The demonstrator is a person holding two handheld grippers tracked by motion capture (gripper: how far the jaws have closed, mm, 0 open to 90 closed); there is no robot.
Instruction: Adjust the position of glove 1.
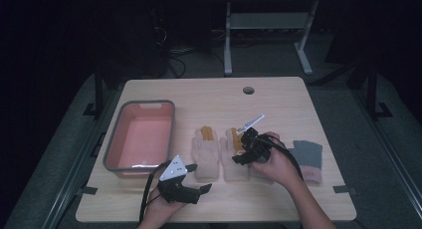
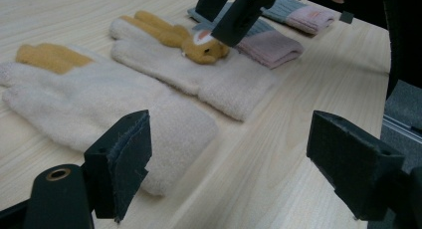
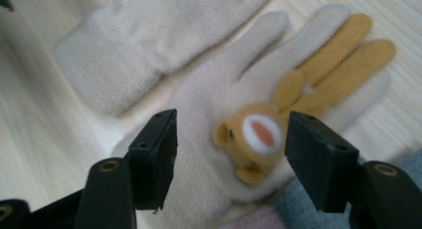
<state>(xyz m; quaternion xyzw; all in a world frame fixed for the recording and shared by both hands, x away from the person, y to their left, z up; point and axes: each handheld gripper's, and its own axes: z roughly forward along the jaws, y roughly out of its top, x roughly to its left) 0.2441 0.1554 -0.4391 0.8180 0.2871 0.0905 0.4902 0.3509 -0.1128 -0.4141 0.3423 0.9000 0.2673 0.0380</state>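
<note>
Two cream gloves lie side by side mid-table: the left cream glove point(image 1: 206, 152) point(image 2: 99, 104) point(image 3: 149, 35) and the right cream glove point(image 1: 234, 162) point(image 2: 219, 84) point(image 3: 209, 109), which carries a tan rabbit head point(image 3: 254, 137) point(image 2: 204, 47) with long ears. My right gripper point(image 1: 240, 150) point(image 3: 229, 154) hovers just over that glove, open, its jaws to either side of the rabbit head without touching it. My left gripper point(image 1: 199, 177) point(image 2: 234, 164) stands open near the front edge, at the cuff of the left glove, with nothing between its jaws.
A pink basin point(image 1: 112, 154) with a grey rim stands at the table's left. A grey and pink glove point(image 1: 307, 159) point(image 2: 271, 45) lies to the right of the cream pair. Bare wood stretches behind the gloves, with a cable hole point(image 1: 248, 90) near the far edge.
</note>
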